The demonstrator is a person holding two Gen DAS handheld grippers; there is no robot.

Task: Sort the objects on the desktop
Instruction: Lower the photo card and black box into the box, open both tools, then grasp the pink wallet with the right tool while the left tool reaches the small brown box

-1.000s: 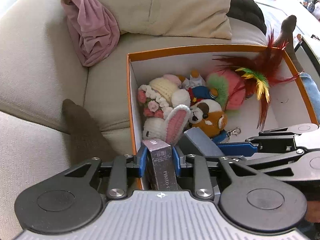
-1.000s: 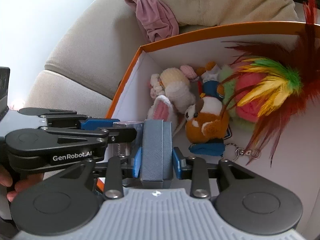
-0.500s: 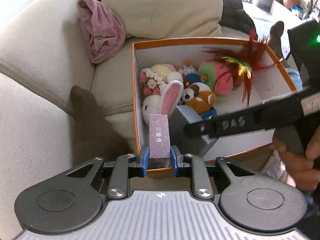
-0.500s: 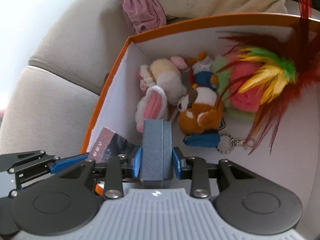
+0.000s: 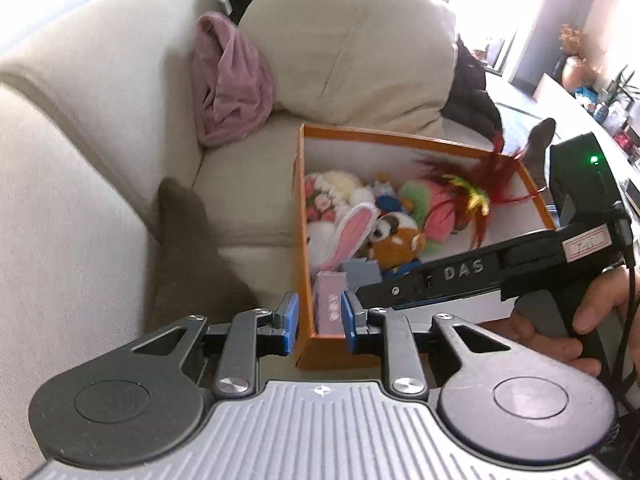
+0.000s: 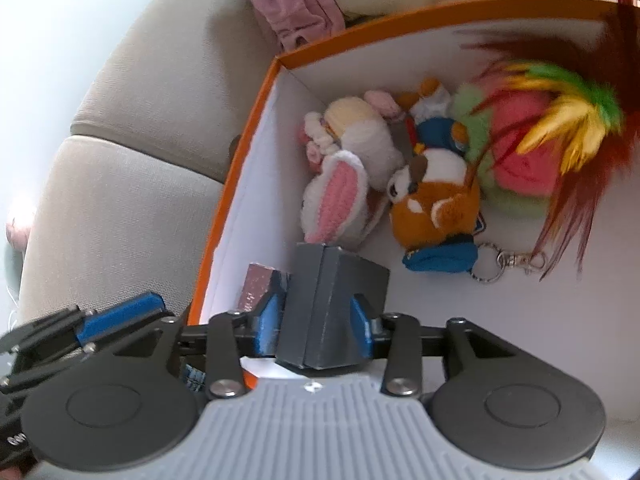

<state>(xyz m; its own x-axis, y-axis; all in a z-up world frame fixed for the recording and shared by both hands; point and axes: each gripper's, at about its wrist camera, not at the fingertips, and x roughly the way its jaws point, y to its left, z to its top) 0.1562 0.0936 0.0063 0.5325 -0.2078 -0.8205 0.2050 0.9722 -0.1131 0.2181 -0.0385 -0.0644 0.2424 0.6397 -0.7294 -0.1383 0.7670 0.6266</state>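
An orange box (image 5: 400, 136) with a white inside sits on a beige sofa. Plush toys (image 5: 360, 216) and a feather toy (image 5: 472, 188) lie in it. A small purple carton (image 5: 329, 306) stands in the box's near-left corner; it also shows in the right wrist view (image 6: 256, 286). My left gripper (image 5: 316, 318) is open, its pads apart on either side of the carton and the box wall. My right gripper (image 6: 316, 316) is inside the box, with its pads against a grey box (image 6: 332, 304); the pads look slightly parted, so the grip is unclear.
A pink cloth (image 5: 232, 84) lies at the sofa's back corner beside a beige cushion (image 5: 352, 40). A brown-socked foot (image 5: 188, 256) rests left of the box. A keyring (image 6: 508, 260) trails from the brown plush (image 6: 436, 208).
My left gripper has opened and let go of the purple carton, which now stands in the box corner, and has drawn back. My right gripper has lowered the grey box into the orange box.
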